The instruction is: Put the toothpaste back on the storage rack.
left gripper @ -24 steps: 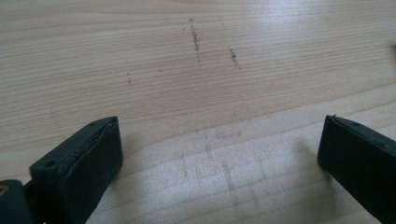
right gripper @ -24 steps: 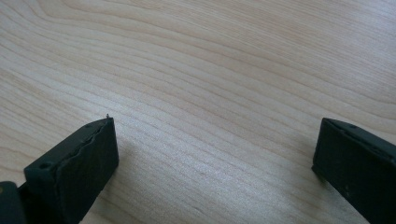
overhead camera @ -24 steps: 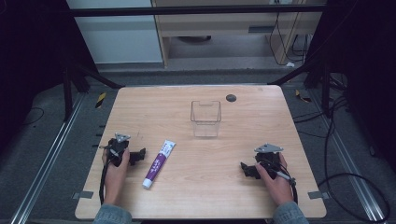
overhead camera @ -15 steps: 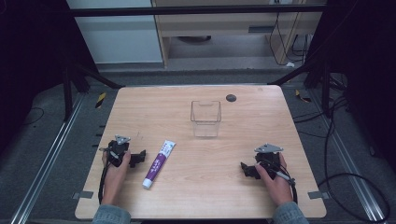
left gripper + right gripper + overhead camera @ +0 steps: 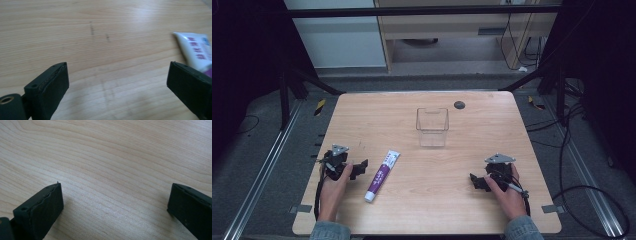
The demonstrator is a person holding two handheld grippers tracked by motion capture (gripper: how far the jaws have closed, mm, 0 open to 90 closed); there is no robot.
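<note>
The left gripper [image 5: 360, 167] has edged toward the tube [image 5: 382, 175] over the last second, near the surface's [image 5: 377, 110] front left edge; its jaws gape wide on nothing, the tube just beside one jaw. The right gripper [image 5: 475, 182] rests unmoved near the front right, jaws wide and empty. A grasp looks imminent. The clear box [image 5: 432, 126] stands farther back, mid-surface.
</note>
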